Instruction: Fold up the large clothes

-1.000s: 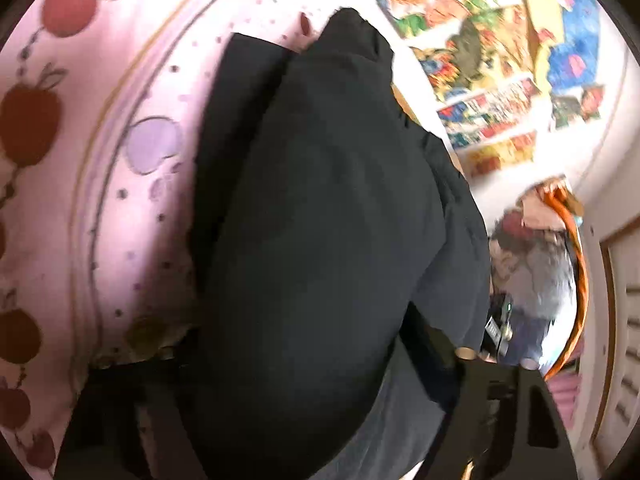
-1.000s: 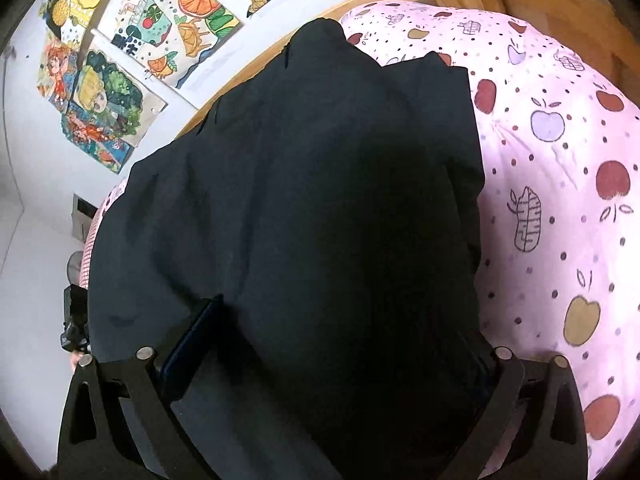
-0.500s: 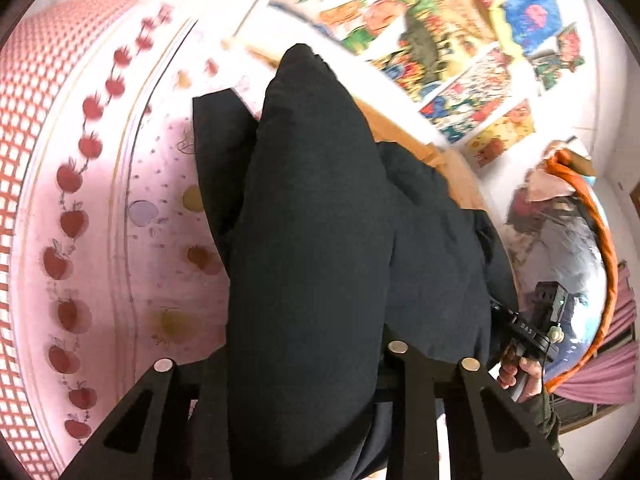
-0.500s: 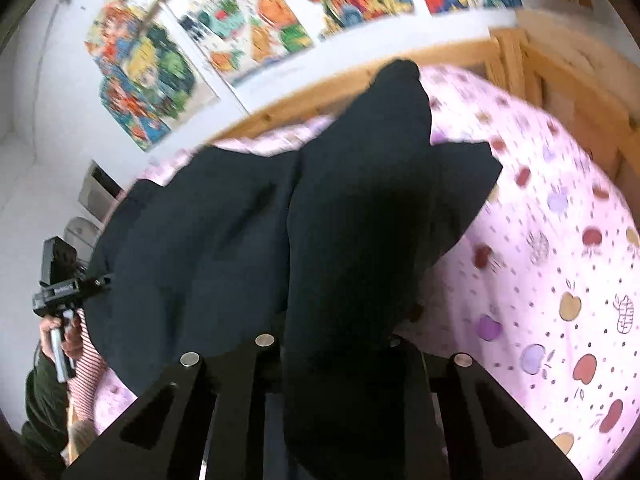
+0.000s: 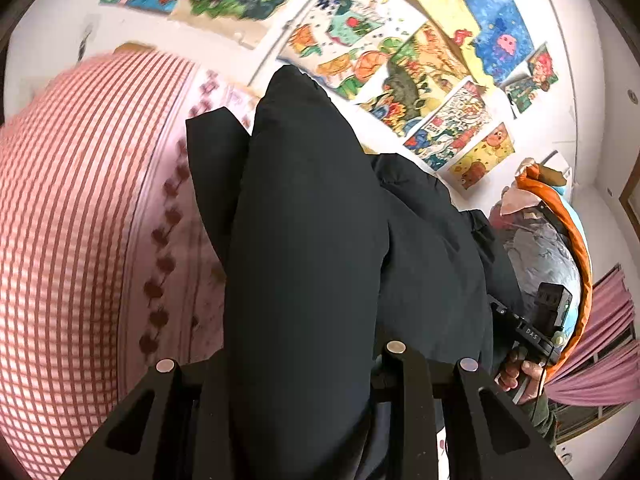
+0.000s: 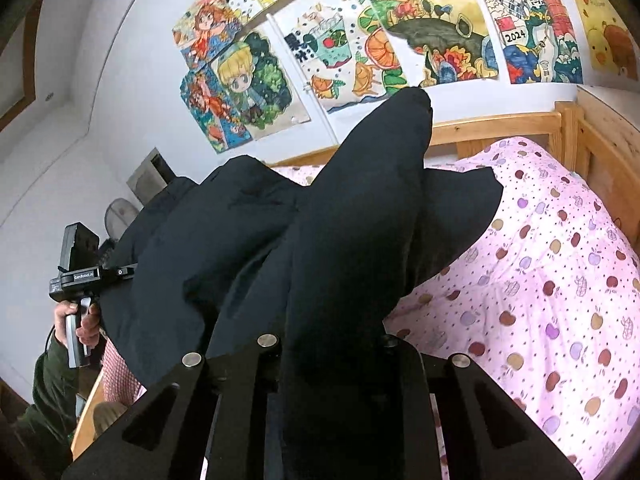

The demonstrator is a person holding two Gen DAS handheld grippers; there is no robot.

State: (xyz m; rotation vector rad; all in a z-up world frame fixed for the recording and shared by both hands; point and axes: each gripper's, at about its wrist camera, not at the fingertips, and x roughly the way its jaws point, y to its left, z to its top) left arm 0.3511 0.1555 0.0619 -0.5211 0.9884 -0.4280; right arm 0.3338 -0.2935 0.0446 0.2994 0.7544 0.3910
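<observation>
Both tools clamped on the black padded jacket point(image 5: 312, 248), held up off the bed. Left tool point(image 5: 300, 392): jaws closed tight on a thick fold that rises fwd btwn them and covers most of the left wrist view. Right tool point(image 6: 332, 380): same, gripping another fold; the rest of the jacket point(image 6: 224, 248) sags twd the left tool point(image 6: 80, 276), seen in the person's hand point(image 6: 78, 318) at left edge. In left wrist view the right tool point(image 5: 532, 332) shows at far right w/ a hand point(image 5: 520, 372) on its grip. Below jacket: pink apple-print duvet point(image 6: 552, 280) on wooden bed frame point(image 6: 500, 124); red-checked bedding point(image 5: 72, 200) on left. Kids' drawings point(image 6: 360, 40) taped on the wall behind.
</observation>
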